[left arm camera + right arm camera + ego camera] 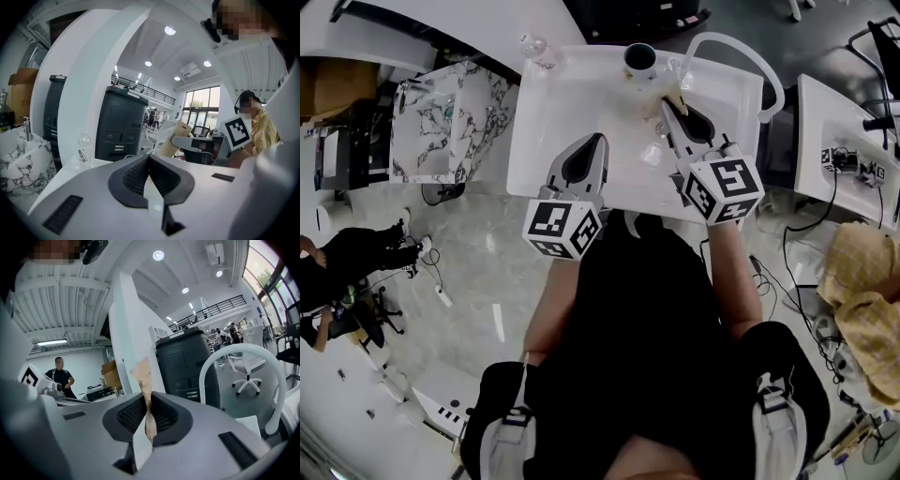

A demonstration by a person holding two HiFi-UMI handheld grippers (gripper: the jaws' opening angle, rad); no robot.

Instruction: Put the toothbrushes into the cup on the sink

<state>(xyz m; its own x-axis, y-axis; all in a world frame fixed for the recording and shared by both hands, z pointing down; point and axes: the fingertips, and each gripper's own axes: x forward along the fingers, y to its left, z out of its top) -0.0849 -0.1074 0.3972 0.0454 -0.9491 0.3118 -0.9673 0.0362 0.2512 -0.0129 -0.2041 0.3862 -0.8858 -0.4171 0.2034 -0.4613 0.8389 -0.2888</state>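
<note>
A white cup (639,60) with a dark inside stands at the far edge of the white sink (581,94). My right gripper (667,105) hovers just right of and below the cup, shut on a tan paper-wrapped toothbrush (673,92). In the right gripper view the wrapper (143,376) sticks up between the shut jaws of that gripper (146,397). My left gripper (598,139) hangs over the sink's near middle. Seen in its own view, the left gripper (149,157) is shut with nothing in it, and the wrapped toothbrush (174,138) shows beyond it.
A clear water bottle (539,47) stands at the sink's far left corner, and a white arched faucet (766,70) at its right. A small clear thing (652,155) lies in the basin. A marble-patterned block (441,122) sits left; a desk with cables (848,150) right.
</note>
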